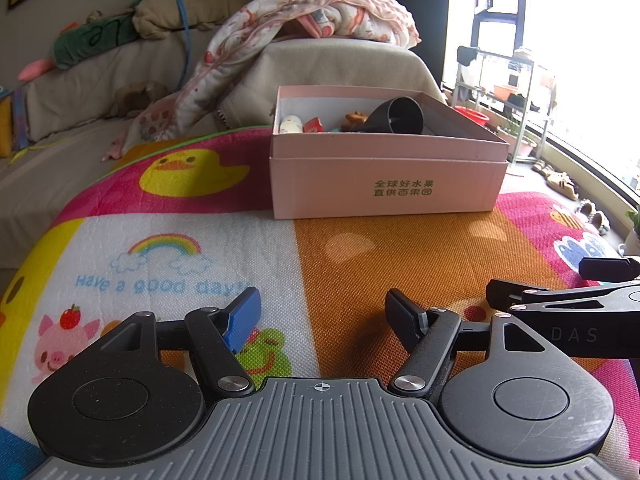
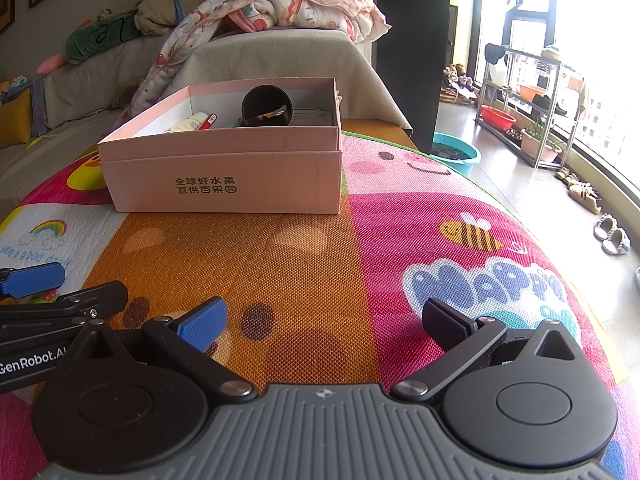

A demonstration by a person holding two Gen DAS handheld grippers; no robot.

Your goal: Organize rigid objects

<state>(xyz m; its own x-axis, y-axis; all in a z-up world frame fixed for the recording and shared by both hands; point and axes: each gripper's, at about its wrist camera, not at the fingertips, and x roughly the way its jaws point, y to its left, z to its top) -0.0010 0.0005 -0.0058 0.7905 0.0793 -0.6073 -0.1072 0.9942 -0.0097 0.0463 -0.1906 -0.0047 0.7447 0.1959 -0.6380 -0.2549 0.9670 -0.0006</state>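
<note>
A pink cardboard box stands on the cartoon play mat, beyond both grippers. Inside it lie a black cup on its side, a white bottle, a red item and a brown toy. My left gripper is open over the mat with nothing between its fingers. To its right, my right gripper is open too, and empty. Each gripper shows at the edge of the other's view.
A cloth-covered sofa with plush toys and a patterned blanket rises behind the box. To the right lie a tiled floor with a blue basin, a metal rack with pots, and slippers by the window.
</note>
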